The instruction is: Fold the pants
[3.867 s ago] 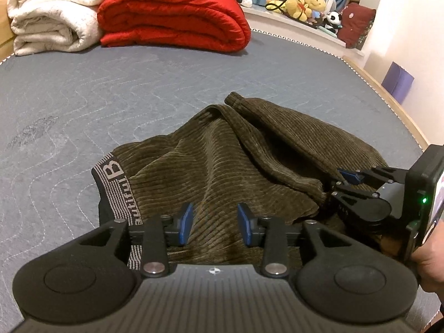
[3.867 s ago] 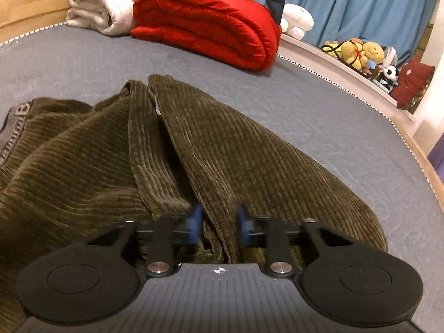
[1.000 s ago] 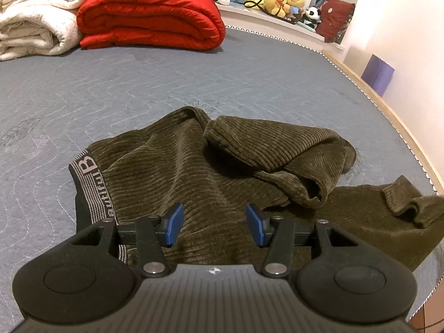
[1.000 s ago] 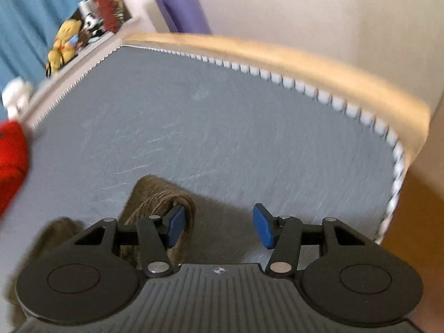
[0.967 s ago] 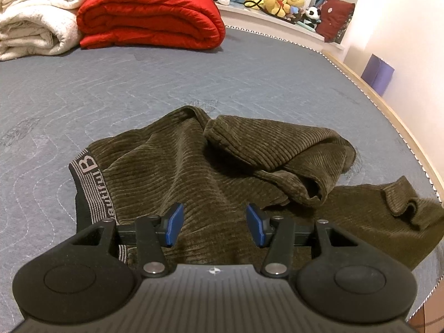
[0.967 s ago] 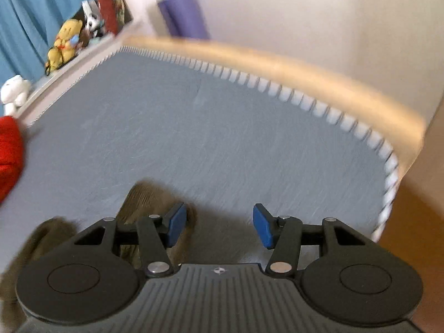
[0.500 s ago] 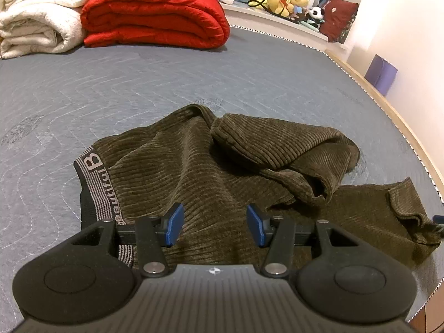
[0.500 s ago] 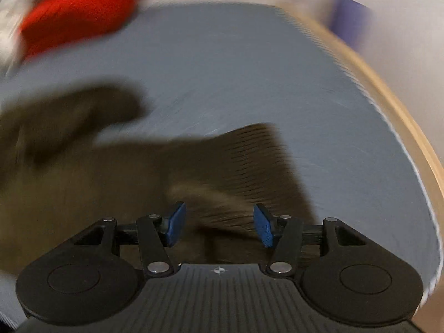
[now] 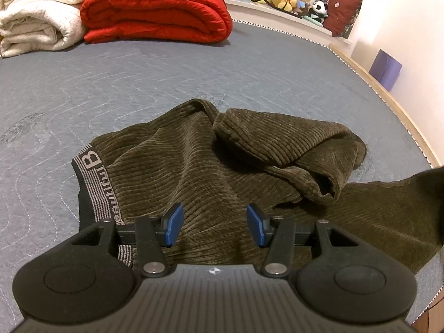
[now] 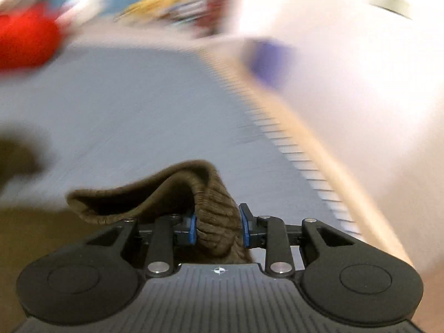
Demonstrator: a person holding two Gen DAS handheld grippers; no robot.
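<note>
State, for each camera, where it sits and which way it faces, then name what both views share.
Left wrist: sits on the open left gripper, looking along the bed at the pants and red duvet.
Right wrist: sits on the right gripper, shut on a pants cuff, facing the blurred mattress edge.
Shared: pants, mattress, duvet.

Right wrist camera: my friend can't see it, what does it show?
The right gripper has its blue fingers shut on a bunched cuff of the brown corduroy pants. Behind it the grey mattress and white wall are blurred.
</note>
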